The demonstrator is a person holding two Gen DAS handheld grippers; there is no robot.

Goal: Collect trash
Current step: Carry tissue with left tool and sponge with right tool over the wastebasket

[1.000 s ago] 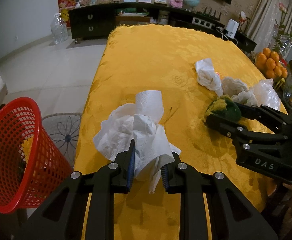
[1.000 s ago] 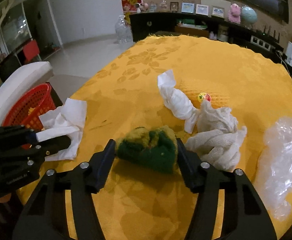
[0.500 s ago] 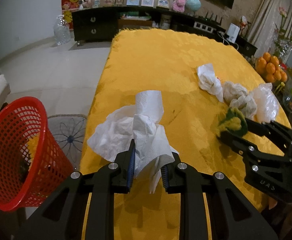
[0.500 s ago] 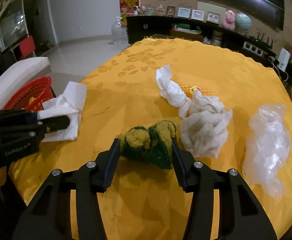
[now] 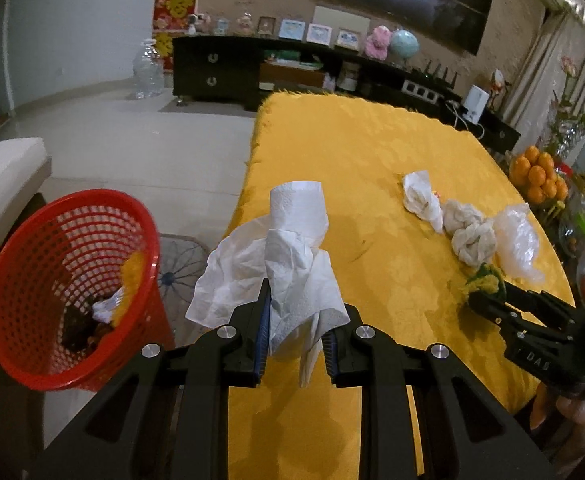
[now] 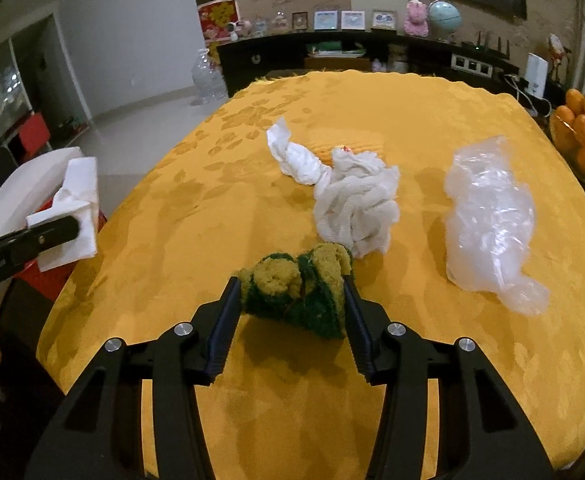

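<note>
My left gripper (image 5: 295, 330) is shut on a crumpled white paper tissue (image 5: 280, 264), held above the table's left edge. The red mesh basket (image 5: 24, 336) stands on the floor to its left, with some trash inside. My right gripper (image 6: 290, 304) is shut on a squashed green and yellow sponge (image 6: 298, 288), lifted just off the yellow tablecloth (image 6: 392, 104). The left view shows the right gripper (image 5: 488, 296) with the sponge (image 5: 484, 280) at the far right. In the right wrist view the left gripper (image 6: 72, 227) and its tissue (image 6: 74, 196) are at the left edge.
On the cloth lie a twisted white tissue (image 6: 292, 156), a bunched white cloth (image 6: 356, 200) and a crumpled clear plastic bag (image 6: 488, 216). A bowl of oranges (image 6: 584, 128) stands at the right edge. A white seat (image 5: 0, 176) is behind the basket. A dark sideboard (image 5: 228, 72) lines the far wall.
The right gripper closed on the sponge, squashed it and lifted it toward me. The left gripper rose and drew back with the tissue, so the basket shows more fully.
</note>
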